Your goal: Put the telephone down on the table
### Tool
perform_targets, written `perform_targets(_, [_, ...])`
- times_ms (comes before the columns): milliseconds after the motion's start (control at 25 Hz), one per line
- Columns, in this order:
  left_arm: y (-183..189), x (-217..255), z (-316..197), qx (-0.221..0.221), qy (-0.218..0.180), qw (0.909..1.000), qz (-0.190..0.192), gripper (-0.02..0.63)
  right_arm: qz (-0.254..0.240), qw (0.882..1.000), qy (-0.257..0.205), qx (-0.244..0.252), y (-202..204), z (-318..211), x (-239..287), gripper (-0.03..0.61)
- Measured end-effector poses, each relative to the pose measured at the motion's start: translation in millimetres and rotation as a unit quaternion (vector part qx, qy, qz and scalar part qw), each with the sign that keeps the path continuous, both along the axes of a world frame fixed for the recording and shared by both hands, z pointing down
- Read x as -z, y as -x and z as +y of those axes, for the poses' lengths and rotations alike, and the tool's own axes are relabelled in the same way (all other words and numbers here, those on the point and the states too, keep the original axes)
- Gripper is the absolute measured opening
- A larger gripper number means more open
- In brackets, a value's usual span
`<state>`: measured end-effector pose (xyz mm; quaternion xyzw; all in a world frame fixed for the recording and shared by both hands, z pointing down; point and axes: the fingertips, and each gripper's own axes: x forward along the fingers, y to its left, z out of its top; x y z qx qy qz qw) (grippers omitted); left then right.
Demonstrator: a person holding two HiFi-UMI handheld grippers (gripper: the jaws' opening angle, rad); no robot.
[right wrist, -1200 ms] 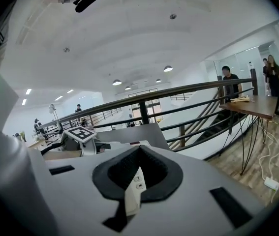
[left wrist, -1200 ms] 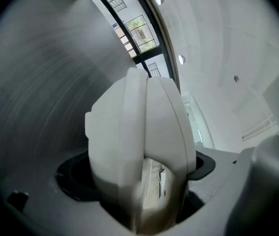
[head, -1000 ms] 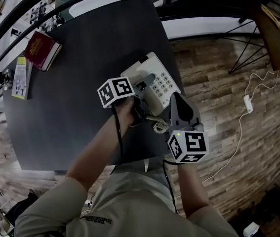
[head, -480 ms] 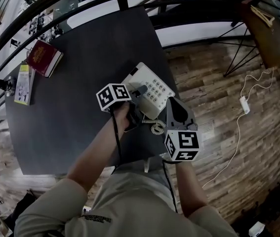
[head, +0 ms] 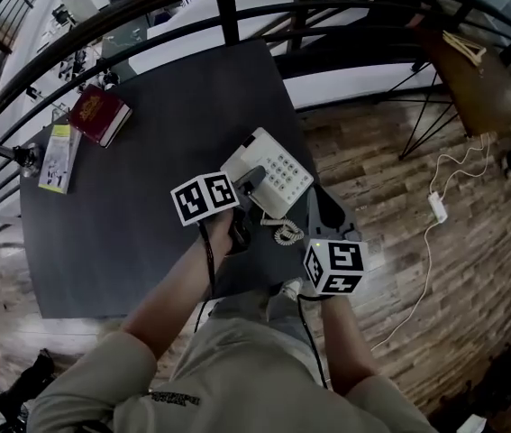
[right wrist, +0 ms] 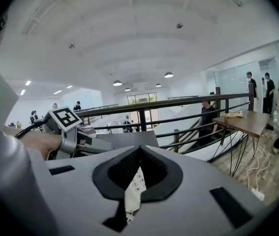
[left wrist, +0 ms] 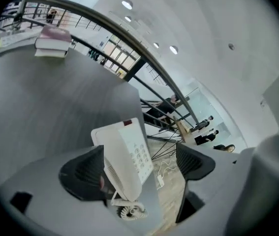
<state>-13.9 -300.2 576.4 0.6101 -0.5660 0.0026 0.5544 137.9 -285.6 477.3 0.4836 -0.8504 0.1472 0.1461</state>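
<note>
**Telephone at the bench corner, between two hand-held grippers**

At the near right corner of the dark bench (head: 120,215) is the cream telephone (head: 271,171). Its keypad faces up and its long axis slants from far left to near right. I cannot tell whether it rests fully. Both forearms reach forward. The left hand-held gripper (left wrist: 140,156) straddles it with jaws spread, one pad against its side. The right hand-held gripper (right wrist: 139,154) pinches its near edge. The coiled cord (head: 285,234) lies just beside.

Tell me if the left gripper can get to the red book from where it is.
Probably yes. The left gripper has its jaws apart either side of the telephone, not clamped, and only bare table lies between it and the red book. It must first back off the telephone.
</note>
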Motion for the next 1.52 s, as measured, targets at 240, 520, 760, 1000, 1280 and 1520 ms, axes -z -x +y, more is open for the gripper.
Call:
perform_targets(240, [-19.3, 101.7, 9.7, -0.073, -0.142, 0.9830, -0.091, 0.465, 0.012, 0.999, -0.050, 0.002, -5.1, 8.4, 59.0, 0.003])
perform_targets(520, [-34.7, 247.4, 23.3, -0.079, -0.345, 0.9131, -0.202, 0.463, 0.050, 0.990, -0.132, -0.009, -22.6, 18.6, 129.6, 0.002])
perform_targets(760, [-40.6, 316.5, 47.6, -0.072, -0.434, 0.8656, -0.239, 0.454, 0.049, 0.981, -0.185, -0.027, -42.0, 34.7, 179.3, 0.003])
perform_targets(1000, [-53.0, 342.1, 76.7, -0.085, -0.469, 0.8479, -0.233, 0.406, 0.023, 0.979, -0.202, 0.002, -45.8, 62.1, 217.4, 0.003])
perform_targets(1280, [-69.8, 330.6, 102.4, -0.108, -0.473, 0.8348, -0.260, 0.195, 0.039, 0.971, -0.235, 0.023, -42.9, 86.3, 233.2, 0.003])
perform_targets(1520, [-80.4, 312.9, 117.6, -0.100, -0.501, 0.8011, -0.312, 0.068, 0.040, 0.972, -0.228, 0.031, -29.9, 102.9, 214.3, 0.003])
